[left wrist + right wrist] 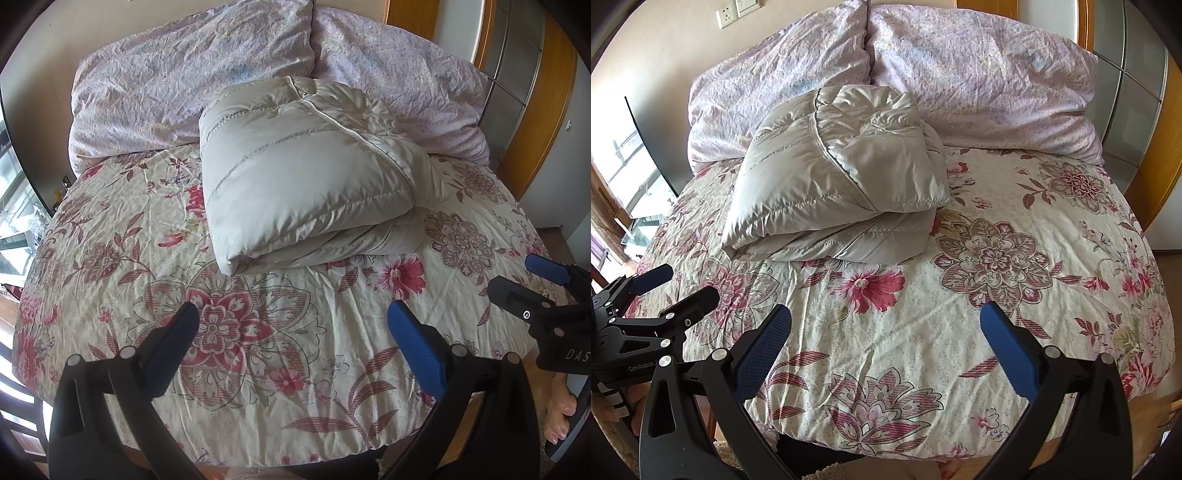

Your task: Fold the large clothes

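I judge the folding done: the grey down jacket sits bundled toward the bed's head edge by the pillows; my left claw and right claw hang open, empty, near the foot edge.

Floral-sheeted bed, lilac pillows, wall sockets, wooden doorframe.

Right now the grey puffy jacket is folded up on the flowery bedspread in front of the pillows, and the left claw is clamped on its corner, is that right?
Not quite. The jacket is folded on the bedspread in front of the pillows, but the left claw is open and holds nothing, well short of the jacket. The left wrist view shows it.
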Demonstrator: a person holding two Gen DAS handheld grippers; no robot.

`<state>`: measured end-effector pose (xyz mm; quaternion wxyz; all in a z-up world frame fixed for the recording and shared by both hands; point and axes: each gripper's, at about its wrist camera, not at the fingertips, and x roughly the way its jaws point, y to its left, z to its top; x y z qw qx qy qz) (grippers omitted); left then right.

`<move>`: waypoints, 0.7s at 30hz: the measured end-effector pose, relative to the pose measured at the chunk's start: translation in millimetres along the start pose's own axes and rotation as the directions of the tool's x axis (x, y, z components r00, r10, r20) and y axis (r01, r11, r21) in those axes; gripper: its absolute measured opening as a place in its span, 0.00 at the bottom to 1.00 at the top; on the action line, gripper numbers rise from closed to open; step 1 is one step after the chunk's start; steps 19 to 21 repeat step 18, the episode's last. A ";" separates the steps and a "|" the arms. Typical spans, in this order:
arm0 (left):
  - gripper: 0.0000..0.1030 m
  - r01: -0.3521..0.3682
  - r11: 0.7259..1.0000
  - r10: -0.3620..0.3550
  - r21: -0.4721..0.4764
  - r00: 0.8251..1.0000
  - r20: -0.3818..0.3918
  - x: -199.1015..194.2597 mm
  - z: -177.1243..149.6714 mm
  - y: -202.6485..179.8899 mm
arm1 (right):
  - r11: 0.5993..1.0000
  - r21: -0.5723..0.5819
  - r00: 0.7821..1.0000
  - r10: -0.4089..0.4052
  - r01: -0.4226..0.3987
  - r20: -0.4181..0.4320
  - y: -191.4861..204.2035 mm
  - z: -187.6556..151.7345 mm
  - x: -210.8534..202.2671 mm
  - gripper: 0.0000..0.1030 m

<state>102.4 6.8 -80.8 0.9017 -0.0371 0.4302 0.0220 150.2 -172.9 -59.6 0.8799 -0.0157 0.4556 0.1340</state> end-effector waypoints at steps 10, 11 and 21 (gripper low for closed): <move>0.98 0.003 1.000 -0.003 0.000 1.000 -0.001 0.3 -0.1 -0.3 | 1.000 0.001 1.000 0.000 0.000 -0.001 -0.7 0.4 0.8 0.99; 0.98 0.002 1.000 -0.002 0.000 1.000 -0.002 0.6 0.0 -0.4 | 1.000 0.001 1.000 0.000 0.000 -0.001 -0.5 0.6 0.5 0.99; 0.98 0.001 1.000 -0.001 -0.002 1.000 -0.004 1.4 -0.3 -1.8 | 1.000 0.001 1.000 0.001 -0.001 -0.001 -0.7 0.7 0.3 0.99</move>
